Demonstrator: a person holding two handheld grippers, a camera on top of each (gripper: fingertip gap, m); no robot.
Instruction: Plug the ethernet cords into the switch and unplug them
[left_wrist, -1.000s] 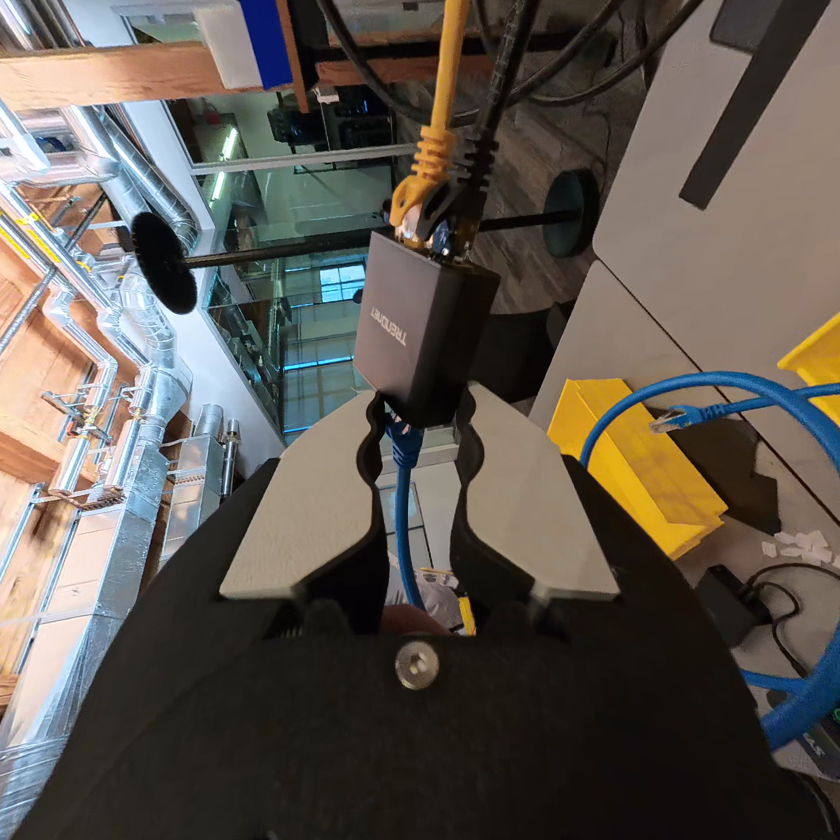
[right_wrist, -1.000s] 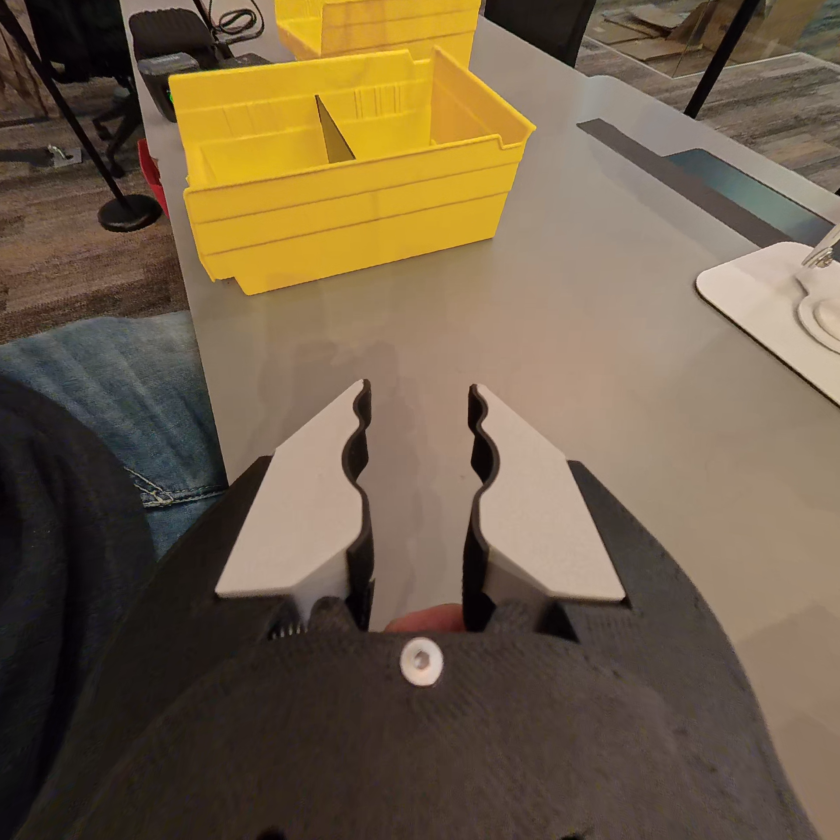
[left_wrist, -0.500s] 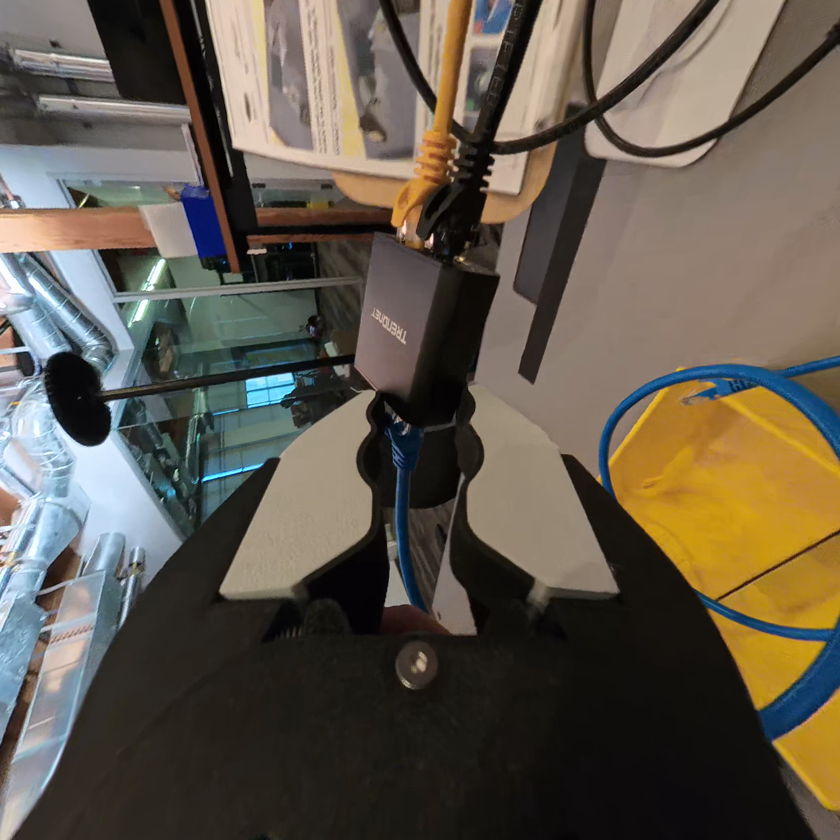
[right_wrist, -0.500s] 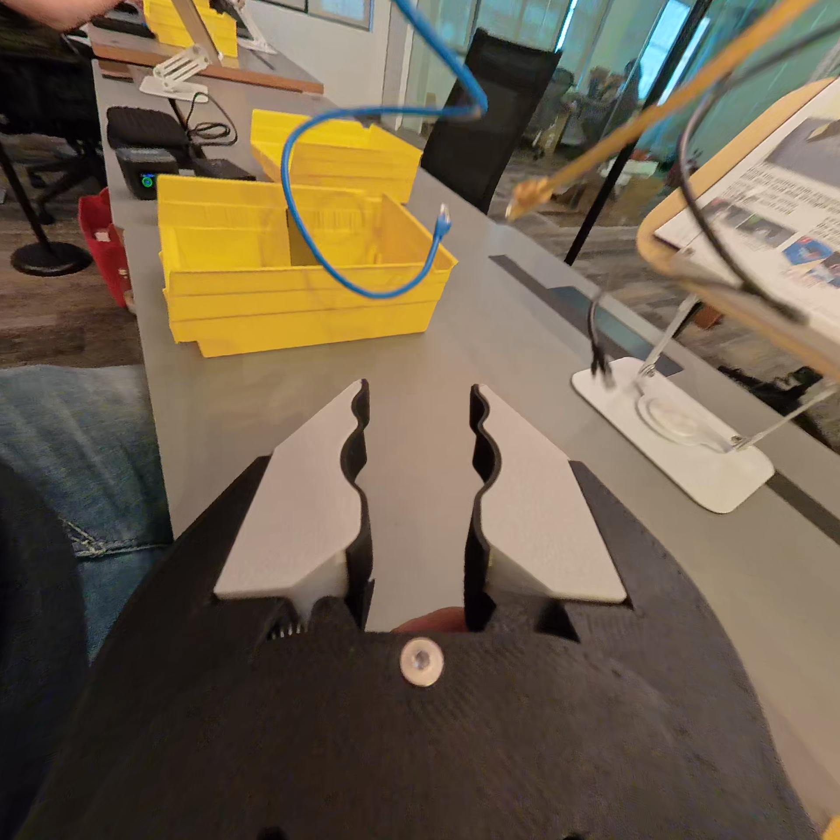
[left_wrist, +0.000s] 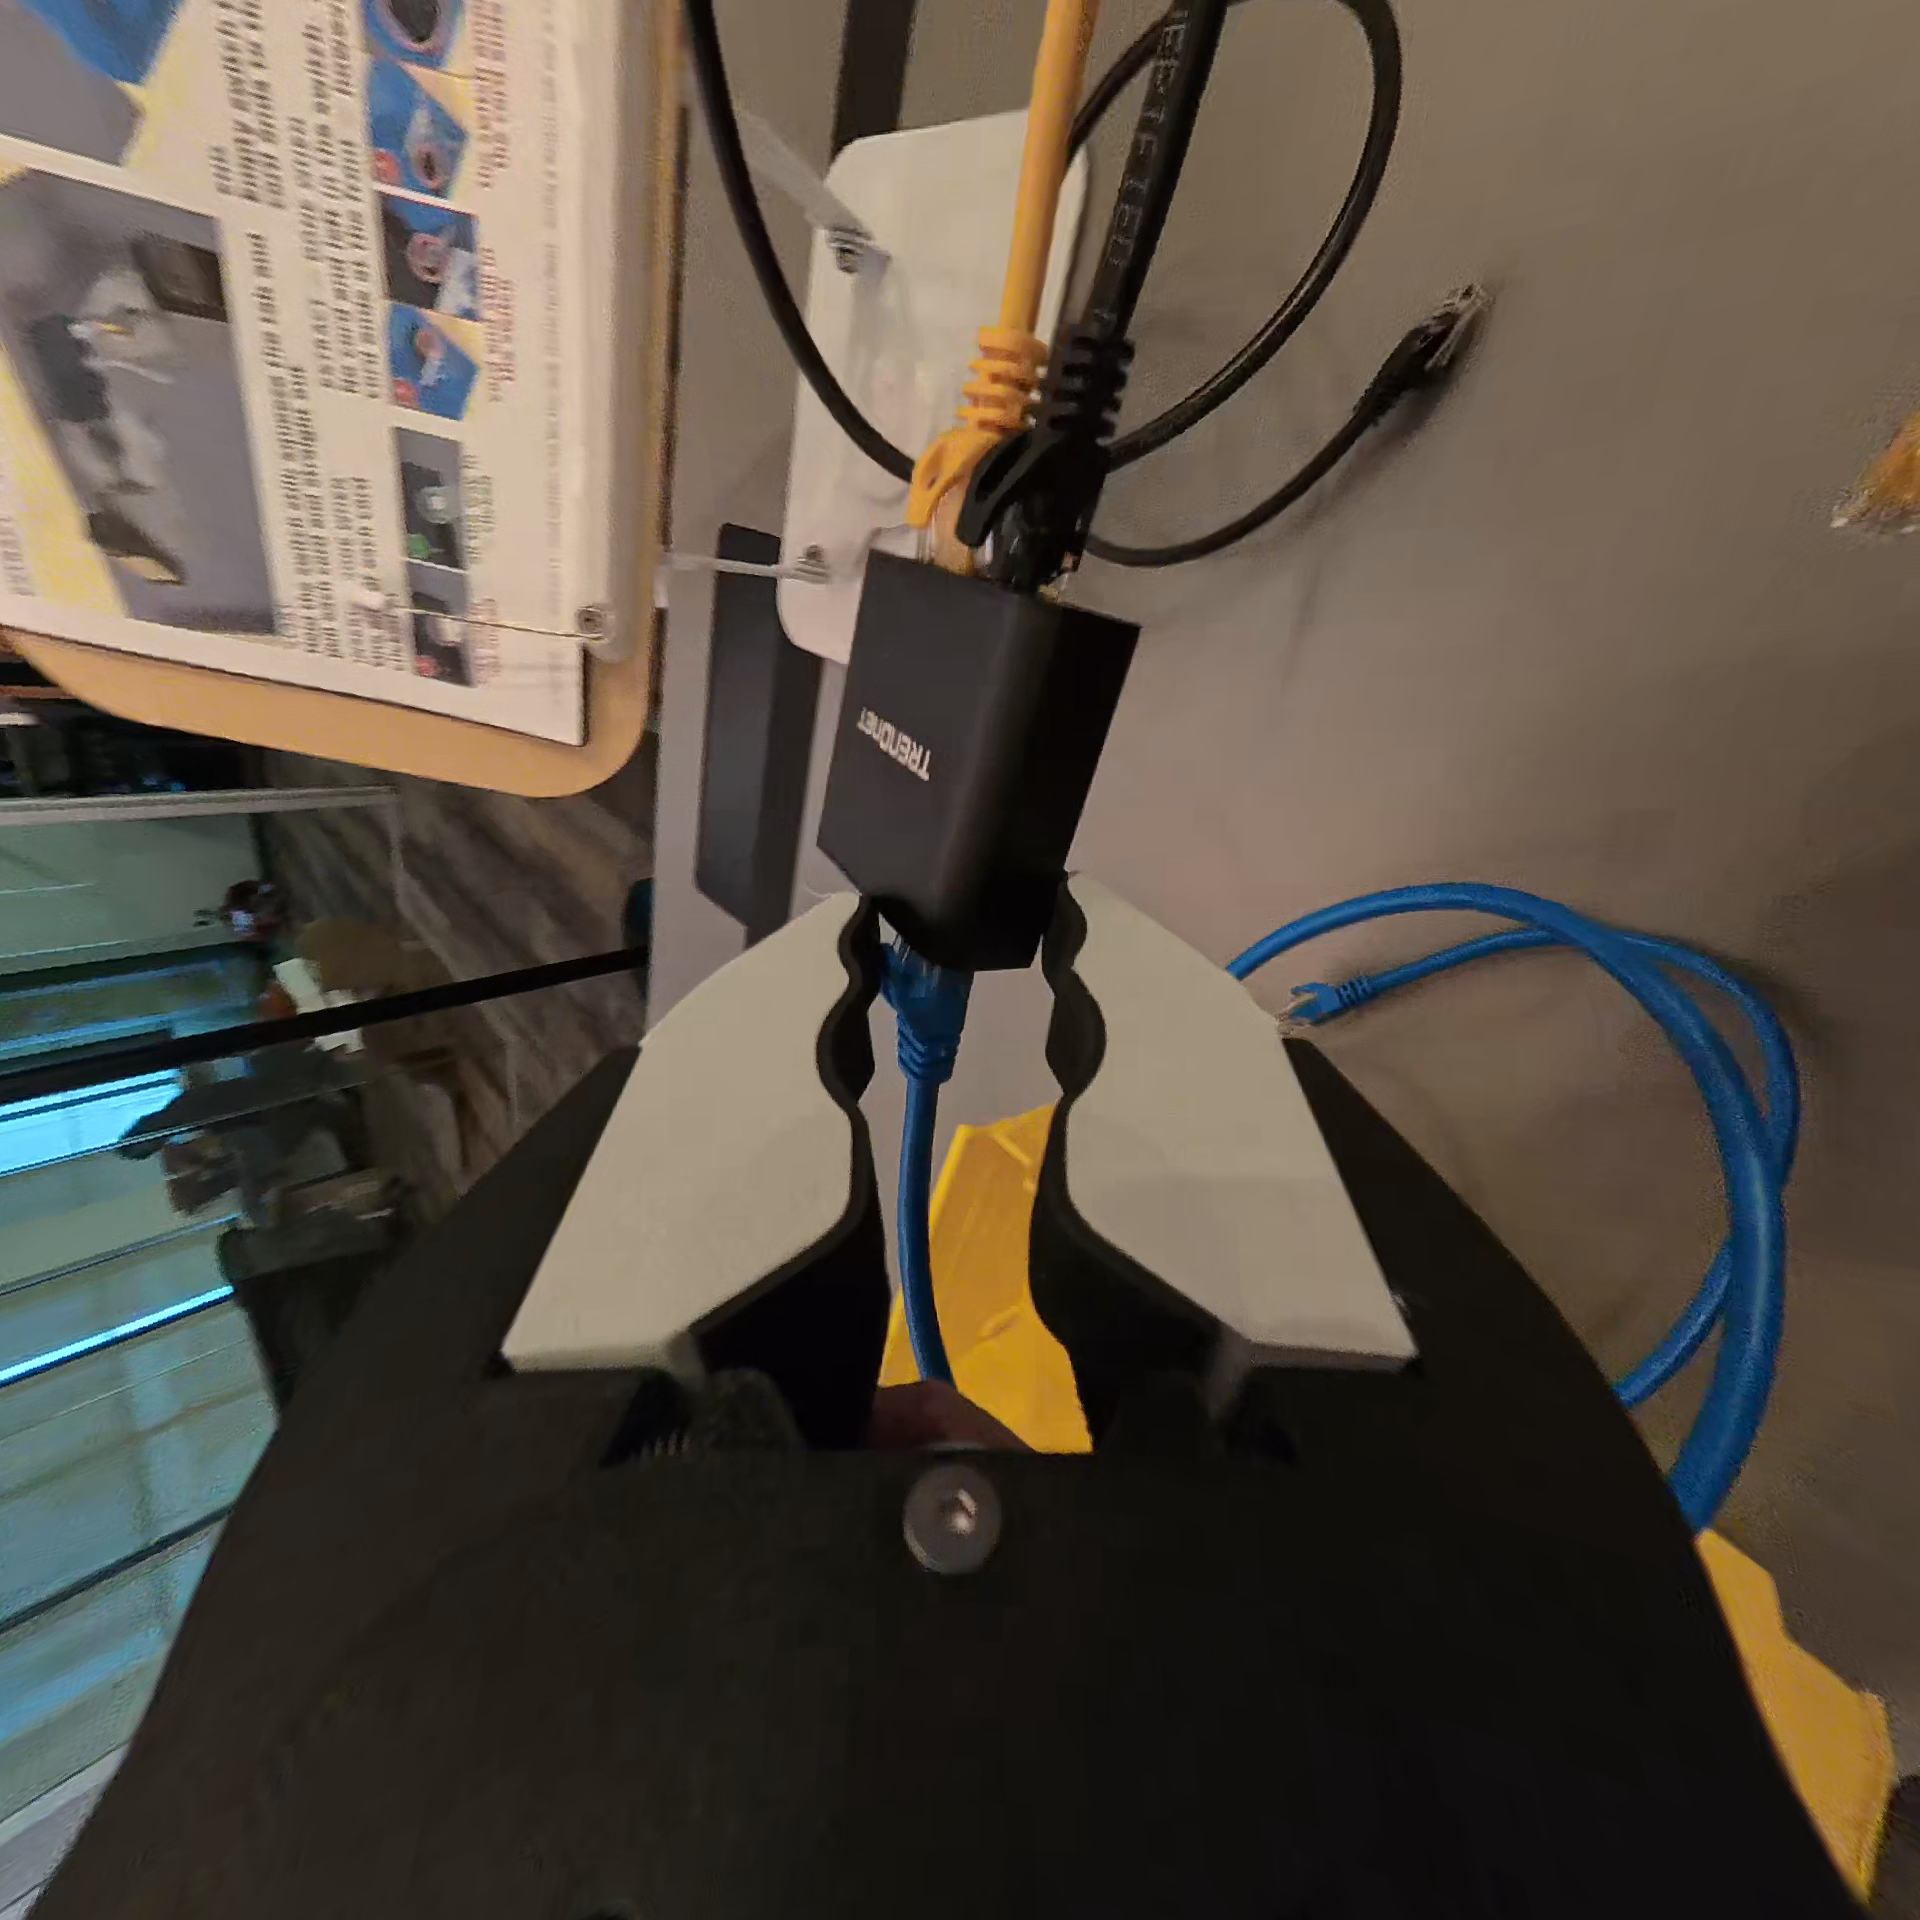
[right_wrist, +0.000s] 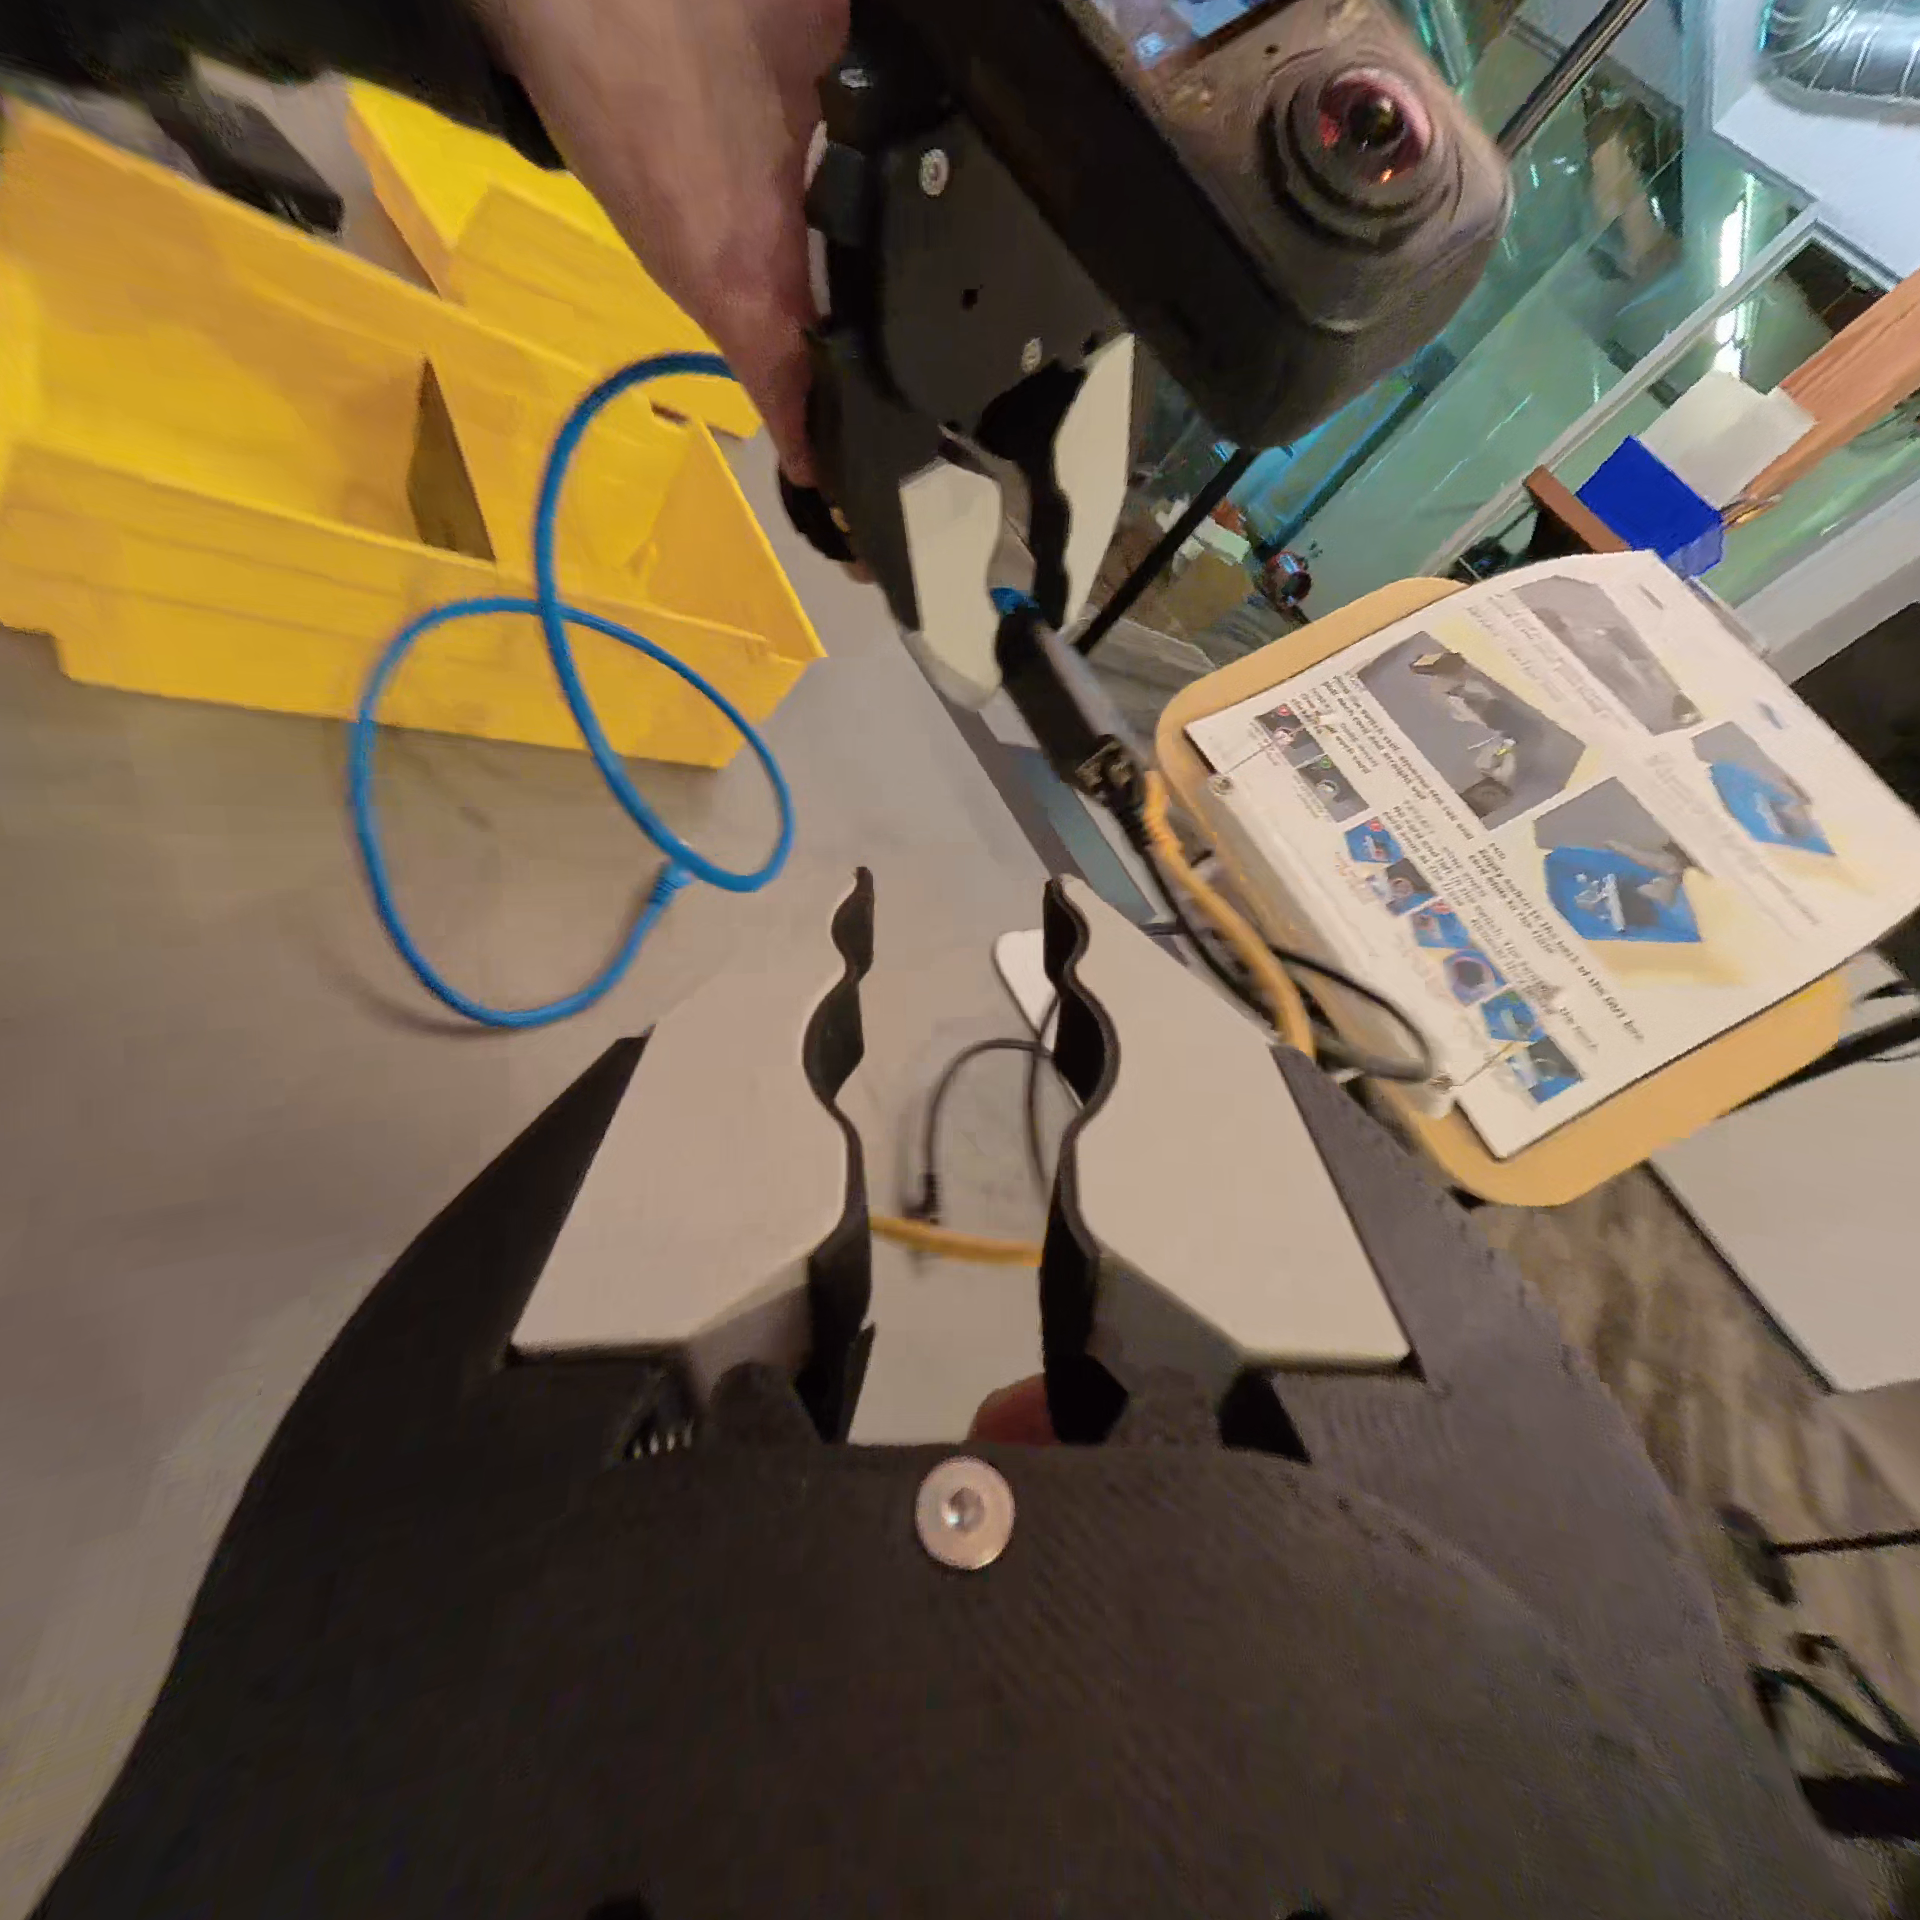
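Black boxy switch (left_wrist: 961, 769) in left claw (left_wrist: 961, 920)

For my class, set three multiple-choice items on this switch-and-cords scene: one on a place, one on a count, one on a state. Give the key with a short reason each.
1. Where is the blue cord plugged in?
A. the switch end between the left gripper's fingers
B. beside the orange cord
C. nowhere

2. How many cords enter the far end of the switch?
A. none
B. two
C. four

3. What is the right gripper doing?
A. clamping the switch
B. holding a yellow bin
C. open, holding nothing

Key: 1 A, its plug sits in the switch at the left gripper. 2 B, the orange cord and the black cord. 3 C, grey table shows between its fingers.
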